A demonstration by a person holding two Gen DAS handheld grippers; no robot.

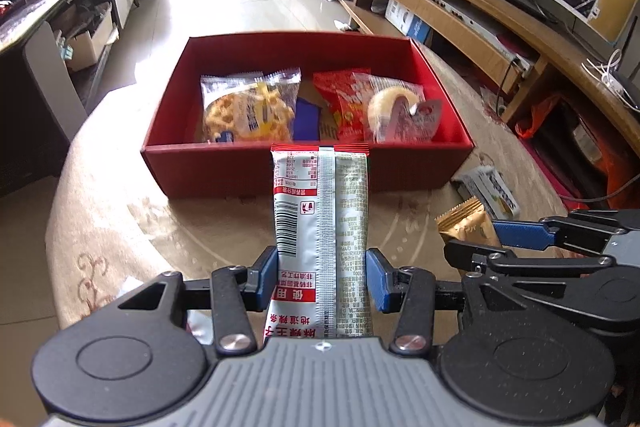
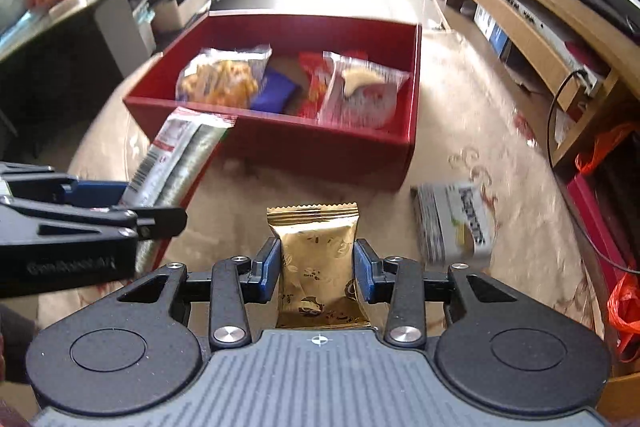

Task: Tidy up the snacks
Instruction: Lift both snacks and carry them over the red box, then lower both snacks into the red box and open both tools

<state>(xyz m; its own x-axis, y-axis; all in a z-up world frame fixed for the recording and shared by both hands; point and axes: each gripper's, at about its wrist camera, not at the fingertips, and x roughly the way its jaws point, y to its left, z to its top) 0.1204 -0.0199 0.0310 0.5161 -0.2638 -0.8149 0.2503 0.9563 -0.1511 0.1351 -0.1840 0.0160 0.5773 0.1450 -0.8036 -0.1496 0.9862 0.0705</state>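
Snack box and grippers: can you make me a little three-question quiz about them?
1. True or false: the left gripper holds a long silver packet.
2. What colour is the packet in the right gripper: A gold, B green, C pink?
3. Fill in: the box with snacks inside is ____.

Key: 1 true; 2 A; 3 red.

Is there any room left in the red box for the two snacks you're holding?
Some. In the red box the middle is crowded: the yellow crisps bag, a blue packet, the red packet and the clear bun packet lie side by side. Bare floor shows along the far wall and in the left corner beside the crisps.
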